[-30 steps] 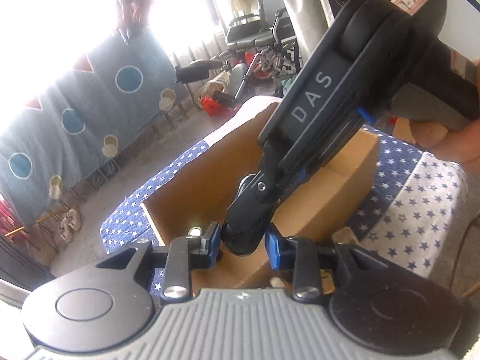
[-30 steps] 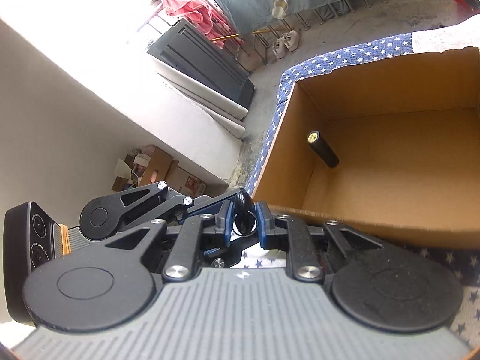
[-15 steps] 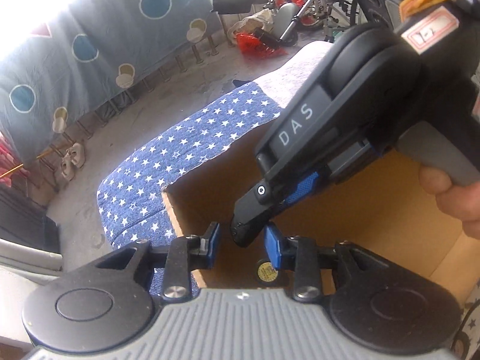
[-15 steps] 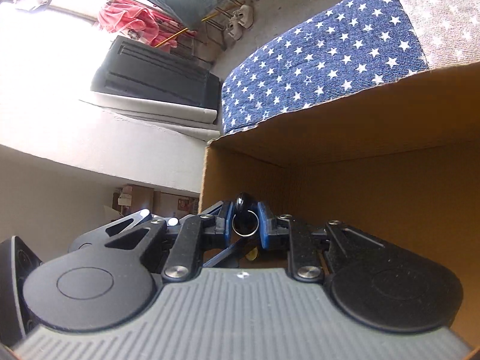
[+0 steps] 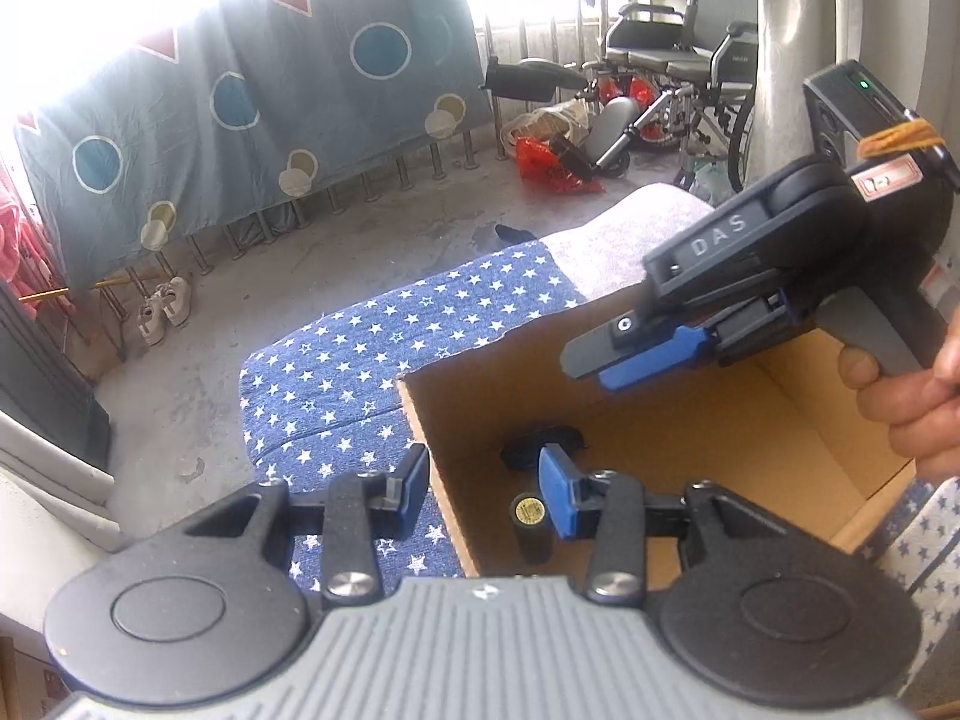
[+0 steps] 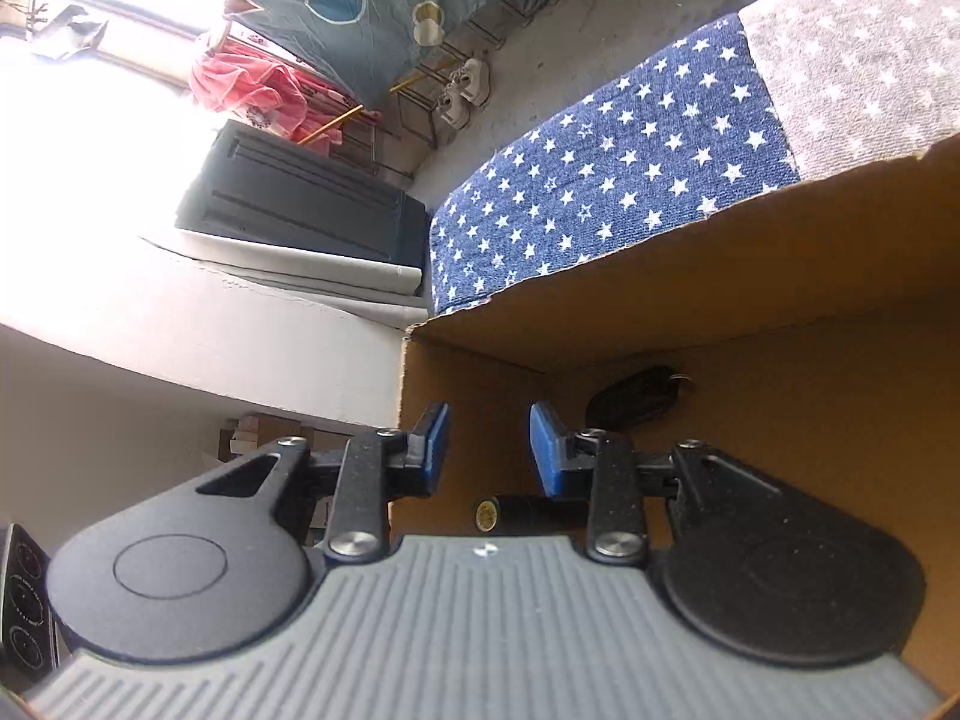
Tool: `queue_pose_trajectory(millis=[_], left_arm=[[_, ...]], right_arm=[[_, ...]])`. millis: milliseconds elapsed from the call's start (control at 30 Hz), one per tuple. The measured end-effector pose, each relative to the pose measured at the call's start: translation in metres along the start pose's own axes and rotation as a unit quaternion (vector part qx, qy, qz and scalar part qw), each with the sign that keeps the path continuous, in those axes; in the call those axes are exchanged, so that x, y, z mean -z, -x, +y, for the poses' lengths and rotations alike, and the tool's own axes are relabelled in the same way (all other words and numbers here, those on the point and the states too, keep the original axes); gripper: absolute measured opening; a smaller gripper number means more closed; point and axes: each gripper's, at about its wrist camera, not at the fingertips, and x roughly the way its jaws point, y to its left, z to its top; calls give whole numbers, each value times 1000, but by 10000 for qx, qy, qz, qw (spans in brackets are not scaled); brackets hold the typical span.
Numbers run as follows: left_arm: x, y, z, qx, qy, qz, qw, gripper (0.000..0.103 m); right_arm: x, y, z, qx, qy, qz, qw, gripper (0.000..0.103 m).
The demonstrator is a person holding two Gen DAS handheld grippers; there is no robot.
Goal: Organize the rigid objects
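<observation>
An open cardboard box (image 5: 720,432) (image 6: 750,276) sits on a blue cloth with white stars (image 5: 372,372). A black key fob with a ring (image 5: 540,447) (image 6: 636,399) lies on the box floor near the corner. Beside it lies a black cylinder with a yellow end cap (image 5: 531,525) (image 6: 522,513). My right gripper (image 6: 489,450) (image 5: 594,363) hovers over the box; its jaws are opening and nothing is between them. My left gripper (image 5: 483,480) straddles the box's near corner, its jaws also opening and empty.
A hand (image 5: 906,402) holds the right gripper at the right edge. Beyond the cloth are a concrete floor, a patterned grey sheet on a rail (image 5: 270,96), white shoes (image 5: 165,312), a wheelchair (image 5: 678,60) and a dark cabinet (image 6: 300,204).
The right gripper's jaws have parted and the key fob they held now lies in the box. The left gripper has drawn back from the right one and its jaws have widened.
</observation>
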Motion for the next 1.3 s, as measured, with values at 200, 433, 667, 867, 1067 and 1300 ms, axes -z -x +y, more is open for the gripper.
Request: queue_pose_trajectory(millis=[200, 433, 667, 867, 1067, 1300], left_arm=[[34, 73, 3, 119, 264, -252, 9993, 46], [115, 122, -14, 149, 32, -170, 9997, 52], [178, 90, -66, 514, -265, 333, 9978, 53], [185, 50, -101, 994, -208, 574, 9932, 46], [180, 24, -114, 1187, -3, 536, 9915, 36], [178, 1, -119, 1005, 27, 652, 9928, 23]], right_arm=[[57, 85, 7, -532, -14, -465, 9975, 31], [179, 167, 0, -621, 166, -870, 9941, 37], [269, 134, -20, 216, 304, -908, 9952, 44], [281, 85, -6, 476, 725, -794, 9931, 38], [270, 52, 1, 734, 947, -679, 9905, 29], [264, 26, -9, 1014, 935, -499, 9892, 26]])
